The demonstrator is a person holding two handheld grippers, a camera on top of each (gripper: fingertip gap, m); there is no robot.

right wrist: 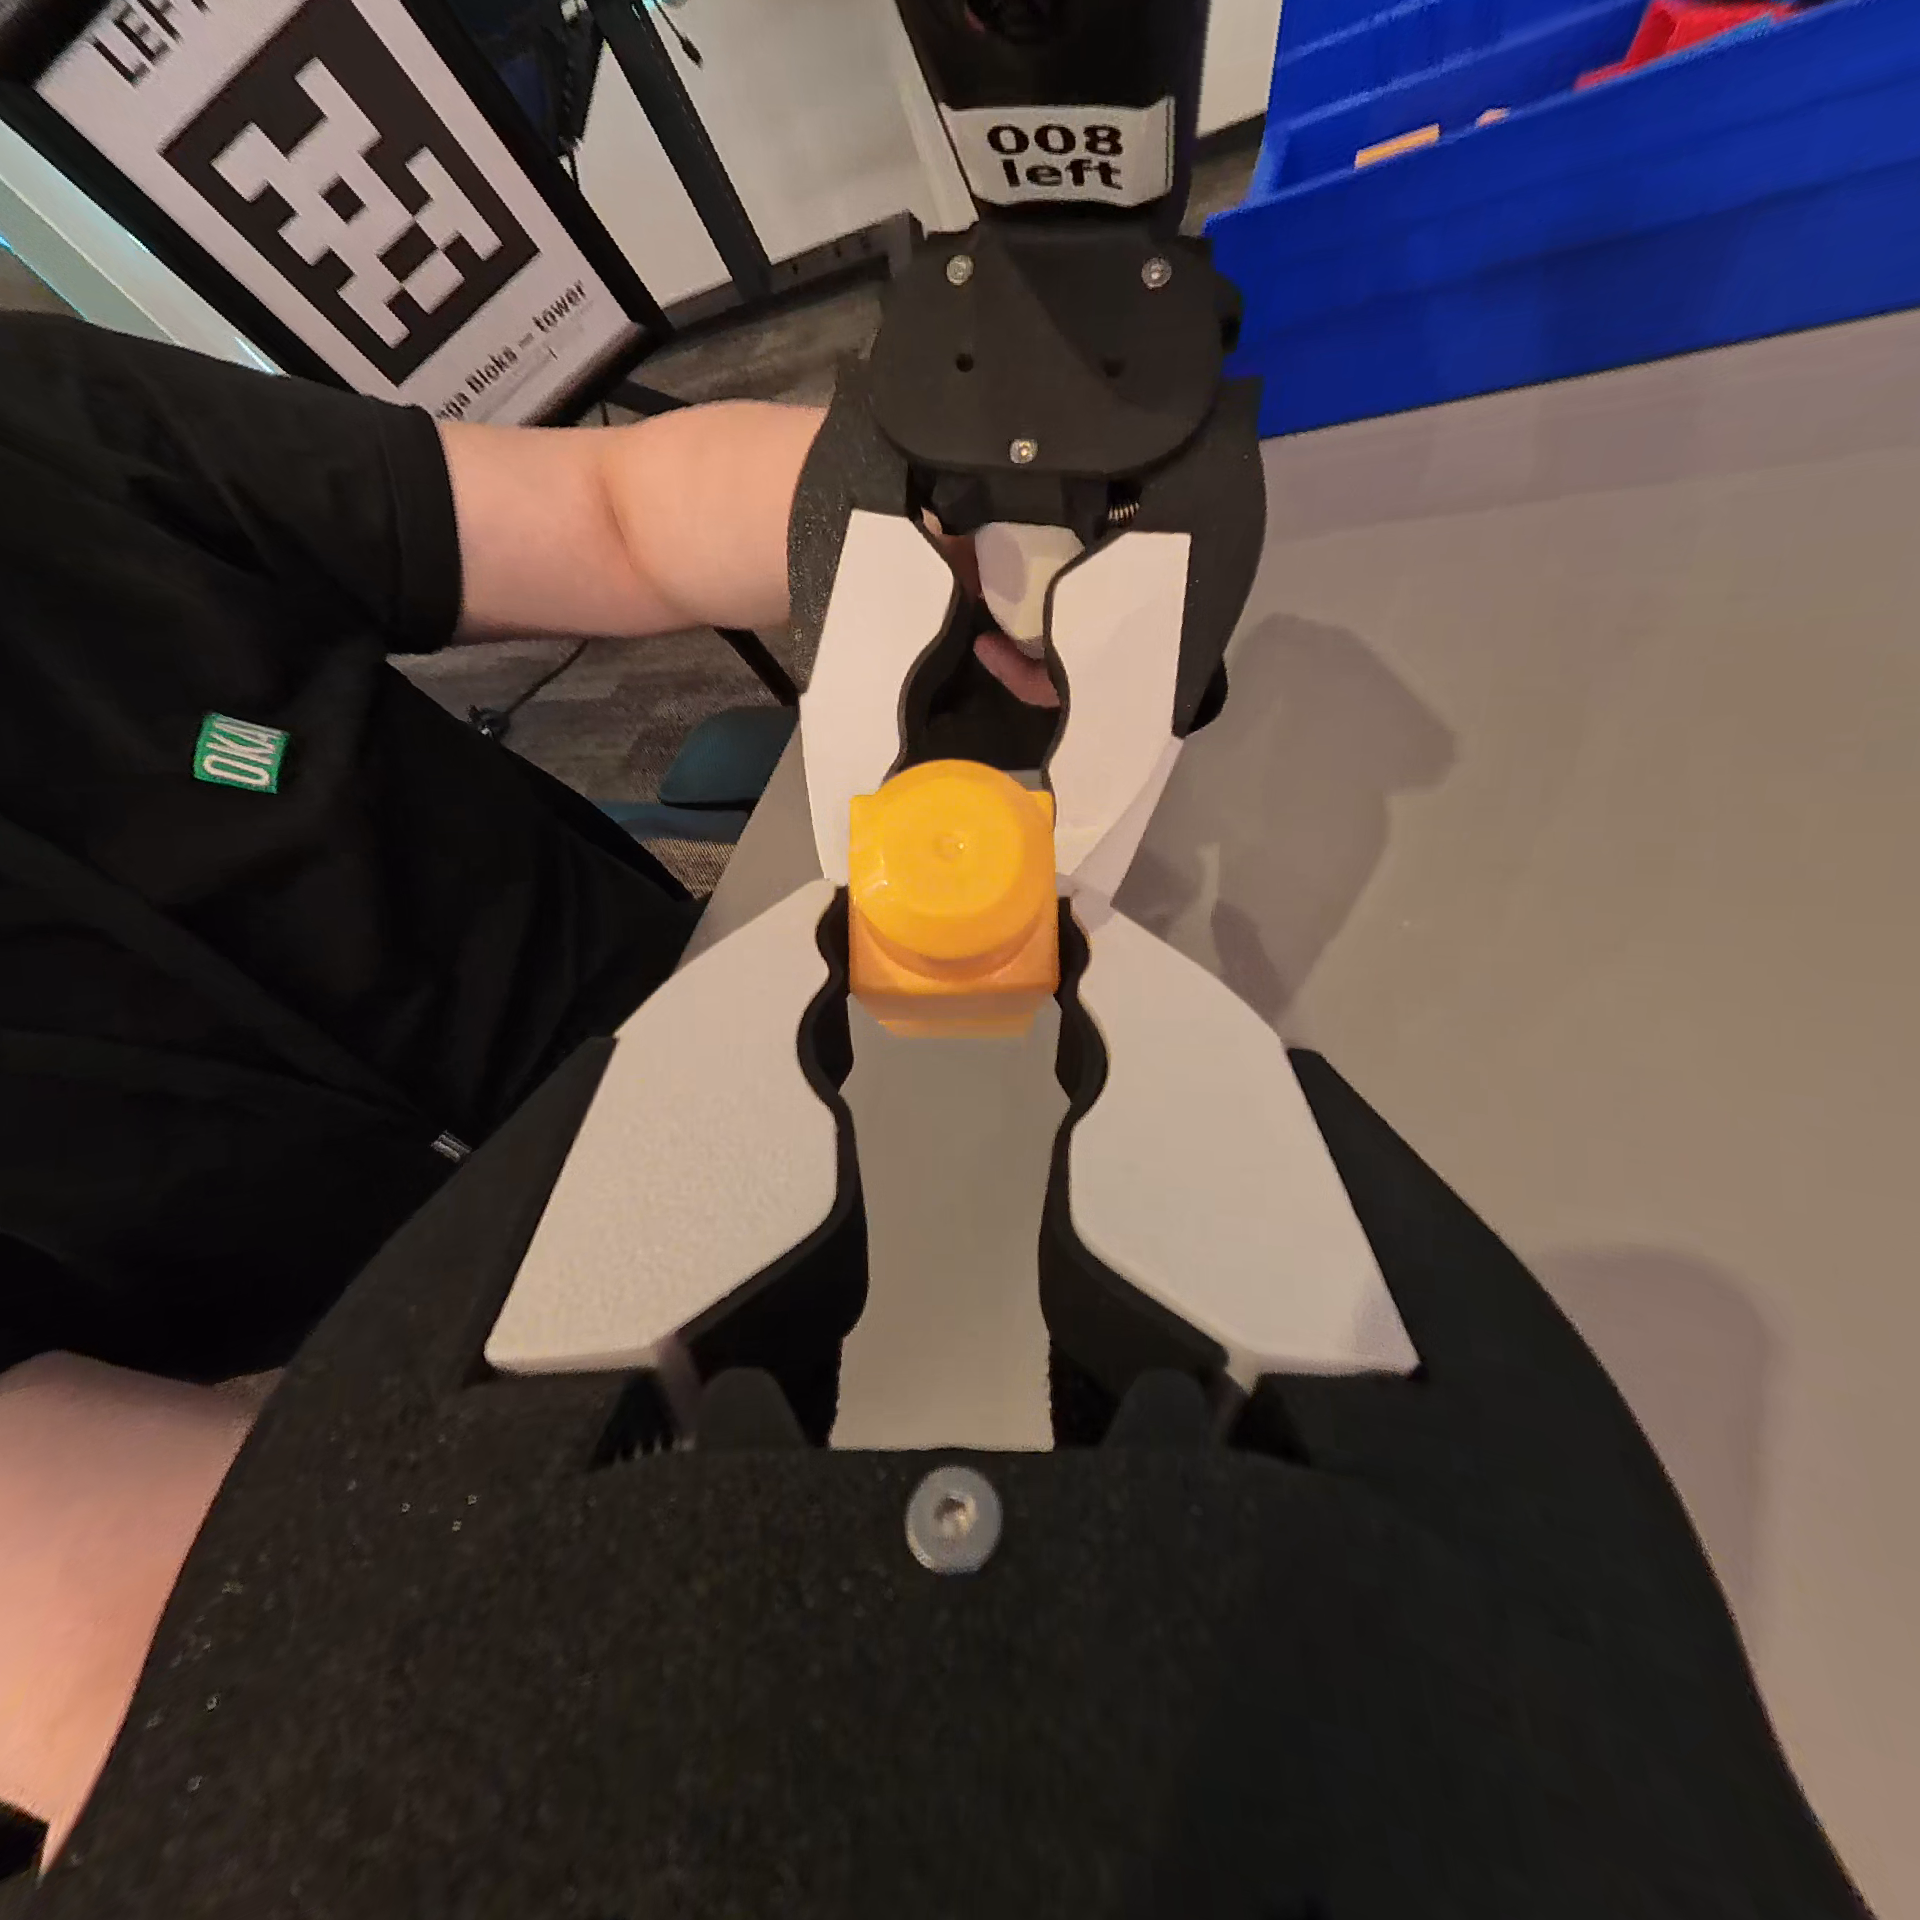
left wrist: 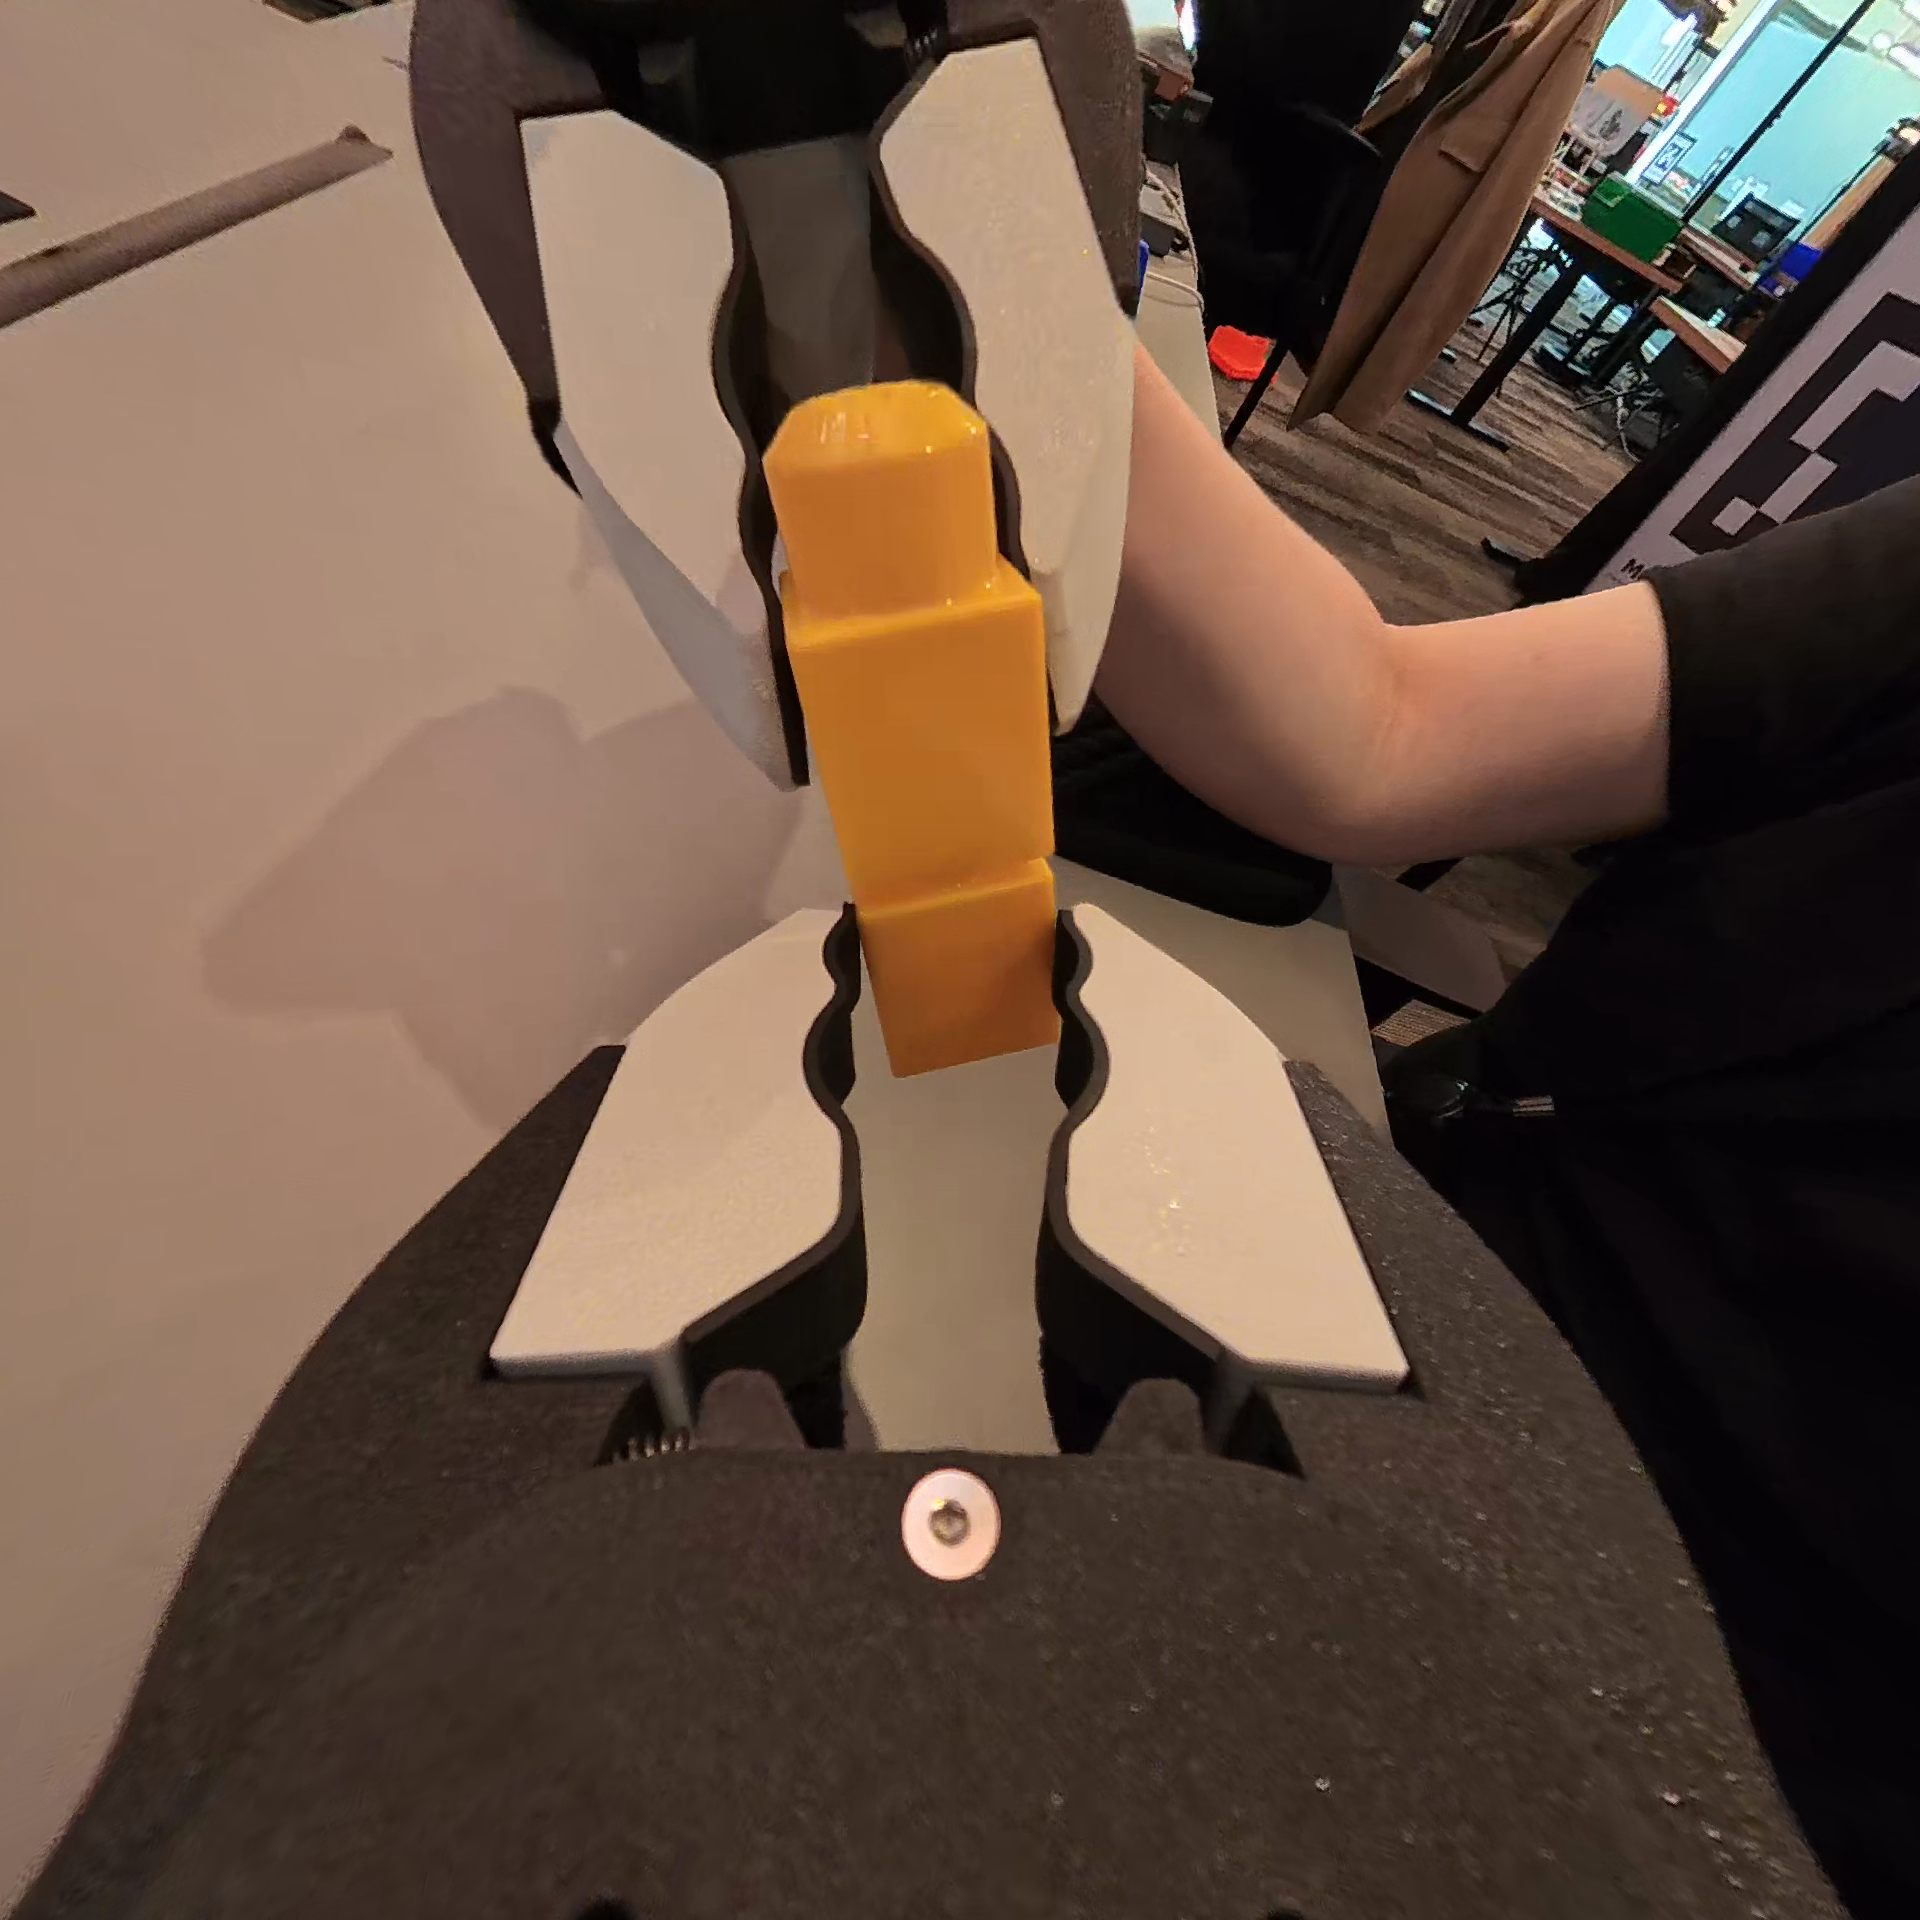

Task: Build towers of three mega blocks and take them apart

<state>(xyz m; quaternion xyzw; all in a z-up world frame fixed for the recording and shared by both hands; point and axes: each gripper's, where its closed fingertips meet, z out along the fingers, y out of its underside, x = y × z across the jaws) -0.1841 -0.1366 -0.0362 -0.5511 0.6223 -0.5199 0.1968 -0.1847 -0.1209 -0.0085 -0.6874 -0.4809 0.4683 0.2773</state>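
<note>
A short orange stack of mega blocks (left wrist: 925,748) is held in the air between the two claws, above the pale surface (left wrist: 260,623), and is gripped at both ends. The left claw (left wrist: 956,987) is clamped on the lower block (left wrist: 961,977), whose sides are pressed by the two fingertips at the very front of the claw. The right claw (right wrist: 951,961) is clamped on the upper block (right wrist: 951,914), just below its round stud.

In the left wrist view, the stack's long axis is seen running straight ahead from the left claw, roughly in line with its fingers, and the right claw (left wrist: 914,665) is met at the far end, coming from the opposite side. In the right wrist view the stack is seen almost end-on, stud first, with the left claw (right wrist: 997,831) directly beyond it. The two claws are thus set facing each other along one line, with the stack's axis lying on that line.

Only two blocks can be clearly told apart; whether a third is hidden cannot be told. The step is judged to be either a pressing together or a pulling apart at the seam between the blocks. For either, motion would be needed straight along the shared axis; a sideways tilt could jam the stud.

A blue bin (right wrist: 1558,208) is seen beyond the left claw.
</note>
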